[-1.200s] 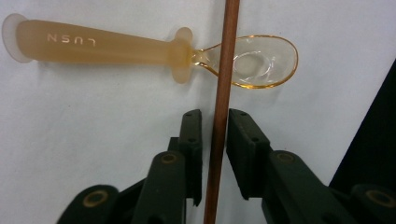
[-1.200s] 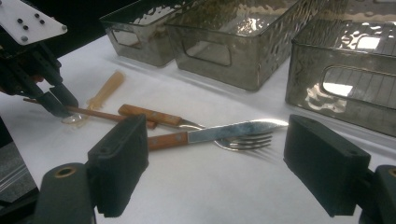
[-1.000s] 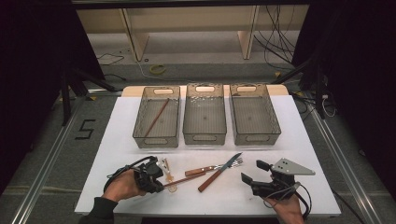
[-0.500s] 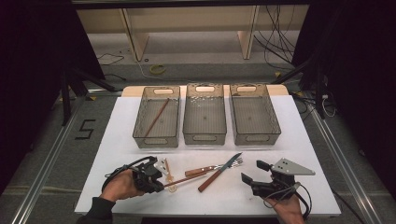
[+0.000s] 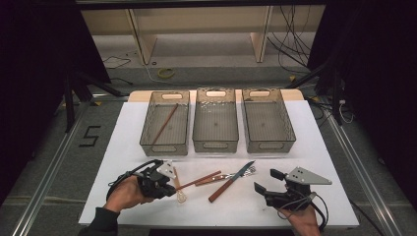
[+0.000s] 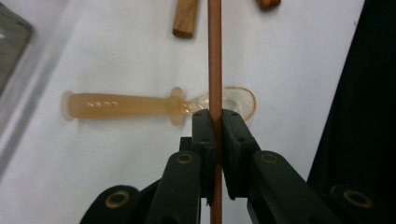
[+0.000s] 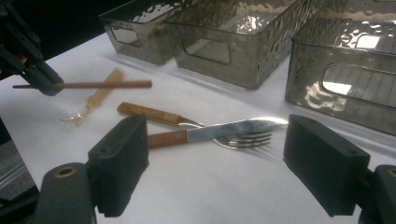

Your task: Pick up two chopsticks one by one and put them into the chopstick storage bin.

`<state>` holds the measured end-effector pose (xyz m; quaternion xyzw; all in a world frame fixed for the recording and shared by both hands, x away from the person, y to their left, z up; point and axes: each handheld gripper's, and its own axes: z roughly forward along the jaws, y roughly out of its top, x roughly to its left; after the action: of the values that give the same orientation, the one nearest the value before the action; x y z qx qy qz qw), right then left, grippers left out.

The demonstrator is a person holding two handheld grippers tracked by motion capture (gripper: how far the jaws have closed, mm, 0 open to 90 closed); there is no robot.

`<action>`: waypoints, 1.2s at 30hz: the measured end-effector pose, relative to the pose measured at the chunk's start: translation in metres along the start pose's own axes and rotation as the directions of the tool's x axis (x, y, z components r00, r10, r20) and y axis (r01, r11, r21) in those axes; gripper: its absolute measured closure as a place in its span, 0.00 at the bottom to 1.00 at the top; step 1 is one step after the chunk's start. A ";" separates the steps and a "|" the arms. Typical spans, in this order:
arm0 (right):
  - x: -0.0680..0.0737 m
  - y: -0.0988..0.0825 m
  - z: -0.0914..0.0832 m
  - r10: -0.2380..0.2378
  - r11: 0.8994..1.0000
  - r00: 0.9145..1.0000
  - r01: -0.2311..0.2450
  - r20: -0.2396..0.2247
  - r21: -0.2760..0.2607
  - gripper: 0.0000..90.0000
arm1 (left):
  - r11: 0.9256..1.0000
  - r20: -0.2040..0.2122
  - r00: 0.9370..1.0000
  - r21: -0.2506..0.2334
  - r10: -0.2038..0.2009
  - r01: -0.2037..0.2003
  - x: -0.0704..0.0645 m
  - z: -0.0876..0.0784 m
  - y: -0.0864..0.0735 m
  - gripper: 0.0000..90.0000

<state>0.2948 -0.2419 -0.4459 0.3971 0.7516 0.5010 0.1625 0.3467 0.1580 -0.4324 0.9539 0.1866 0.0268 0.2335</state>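
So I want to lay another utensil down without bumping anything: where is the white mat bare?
The white mat is bare left of the bins, in the strip between the three bins and the cutlery, and between the knife and the right gripper. It is crowded around the left gripper, shut on the chopstick over the spoon, beside the fork.

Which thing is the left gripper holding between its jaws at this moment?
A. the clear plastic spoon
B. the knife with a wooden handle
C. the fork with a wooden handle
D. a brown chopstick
D: in the left gripper view, the left gripper has its jaws shut on the brown chopstick, while the clear plastic spoon lies on the white table beneath it.
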 end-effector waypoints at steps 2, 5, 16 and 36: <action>0.000 0.000 0.000 0.001 1.000 1.000 -0.001 0.001 0.000 0.26 | 0.999 -0.012 1.000 -0.029 -0.018 0.018 0.001 -0.002 0.001 0.94; 0.000 0.000 0.000 0.000 1.000 1.000 0.000 0.001 0.000 0.26 | 0.996 -0.037 0.998 -0.069 -0.053 0.051 0.004 -0.006 0.002 0.94; 0.000 -0.001 0.000 0.010 1.000 1.000 -0.010 0.007 -0.001 0.26 | 0.980 -0.065 0.988 -0.149 -0.142 0.131 0.020 -0.017 0.005 0.94; -0.001 -0.001 0.000 0.014 1.000 1.000 -0.014 0.007 -0.001 0.26 | 0.922 -0.143 0.946 -0.306 -0.290 0.237 0.076 -0.046 0.016 0.94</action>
<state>0.2949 -0.2429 -0.4467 0.4040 0.7480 0.5012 0.1616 0.4166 0.1933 -0.3872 0.8696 0.3288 0.1104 0.3514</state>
